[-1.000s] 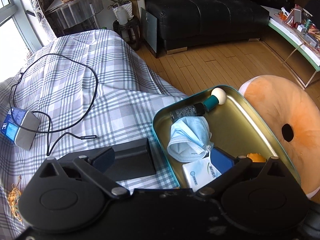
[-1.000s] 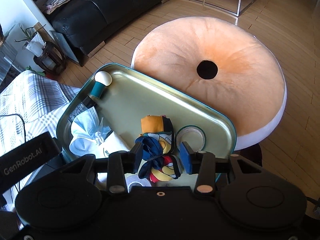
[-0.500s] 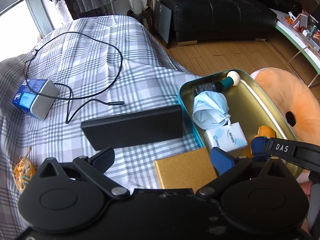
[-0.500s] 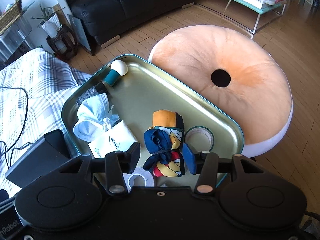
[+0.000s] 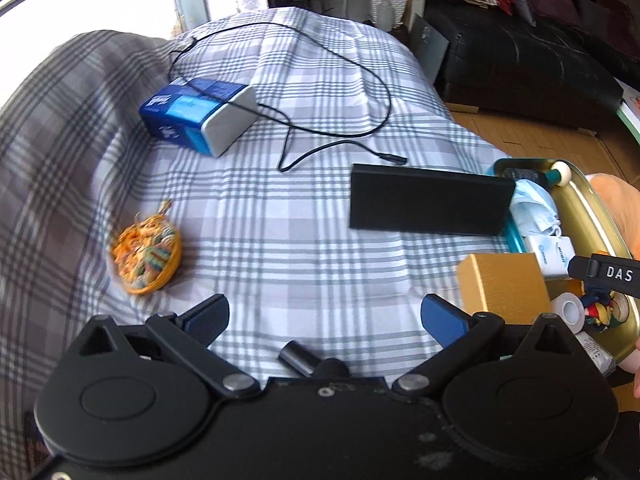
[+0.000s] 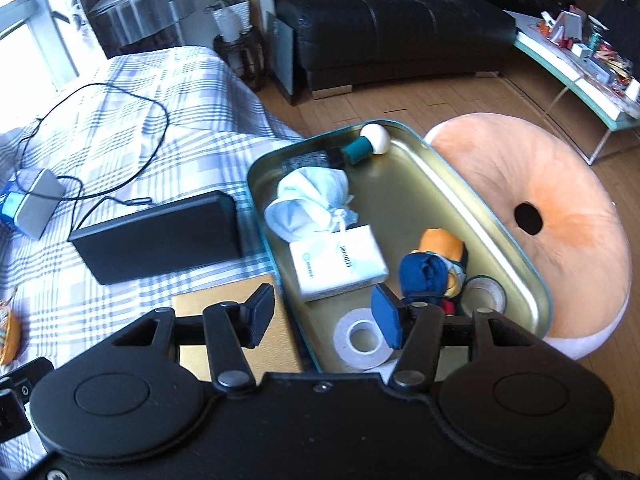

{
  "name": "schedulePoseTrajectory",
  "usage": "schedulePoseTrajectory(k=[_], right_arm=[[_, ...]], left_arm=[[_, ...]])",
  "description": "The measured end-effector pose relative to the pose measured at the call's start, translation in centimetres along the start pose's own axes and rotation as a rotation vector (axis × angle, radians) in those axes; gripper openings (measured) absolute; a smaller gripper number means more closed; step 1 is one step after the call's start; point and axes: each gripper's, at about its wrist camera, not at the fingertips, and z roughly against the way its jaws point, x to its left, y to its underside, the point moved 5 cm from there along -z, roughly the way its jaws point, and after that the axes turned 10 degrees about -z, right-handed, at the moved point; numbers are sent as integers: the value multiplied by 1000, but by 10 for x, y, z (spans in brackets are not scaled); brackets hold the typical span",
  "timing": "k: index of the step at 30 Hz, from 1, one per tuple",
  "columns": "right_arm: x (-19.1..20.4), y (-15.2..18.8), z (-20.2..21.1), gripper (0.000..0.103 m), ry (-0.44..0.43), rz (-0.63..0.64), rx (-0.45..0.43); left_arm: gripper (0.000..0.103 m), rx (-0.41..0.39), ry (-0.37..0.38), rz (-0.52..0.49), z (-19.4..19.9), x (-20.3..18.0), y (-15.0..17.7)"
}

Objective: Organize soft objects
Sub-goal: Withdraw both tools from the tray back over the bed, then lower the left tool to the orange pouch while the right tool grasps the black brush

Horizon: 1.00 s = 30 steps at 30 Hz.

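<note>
Both tools were empty: my left tool [image 5: 324,316] stood spread above the plaid bedspread [image 5: 304,240], my right tool [image 6: 324,316] was opening, with the navy-and-orange cloth bundle [image 6: 430,270] lying in the gold metal tray [image 6: 492,216] beyond.
</note>
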Motion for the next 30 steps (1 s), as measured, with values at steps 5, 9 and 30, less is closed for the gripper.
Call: schedulePoseTrajectory(k=[5,9,30], right_arm=[[21,10,2,54,-80,44,22],[32,19,3,54,-122,57,41],[148,113,1,54,-288,551,151]], left_arm=[[102,20,-54,120,-2,50,20],[102,63,-79,182,-10,79,37],[102,168,-117,350,-57,136,62]])
